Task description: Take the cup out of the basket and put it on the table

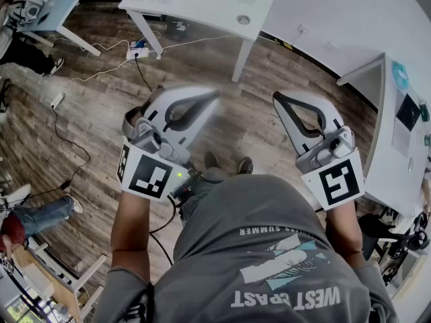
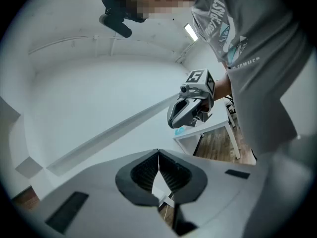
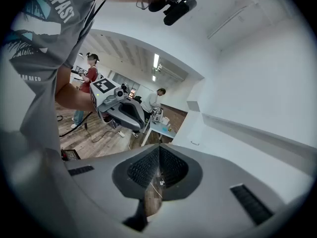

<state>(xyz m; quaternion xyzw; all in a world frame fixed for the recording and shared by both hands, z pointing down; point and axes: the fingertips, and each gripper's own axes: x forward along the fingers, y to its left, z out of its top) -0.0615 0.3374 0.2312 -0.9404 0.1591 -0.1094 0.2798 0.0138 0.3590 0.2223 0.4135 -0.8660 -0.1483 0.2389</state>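
Standing over wood floor, person holds left gripper and right gripper, both closed, empty. Cup, basket nowhere in view; task not yet begun.

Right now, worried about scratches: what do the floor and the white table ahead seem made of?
Floor: wood-look planks, perhaps laminate or vinyl, matte; brown grain and plank seams show. Table: smooth white top and legs, probably painted or laminated; core not visible.
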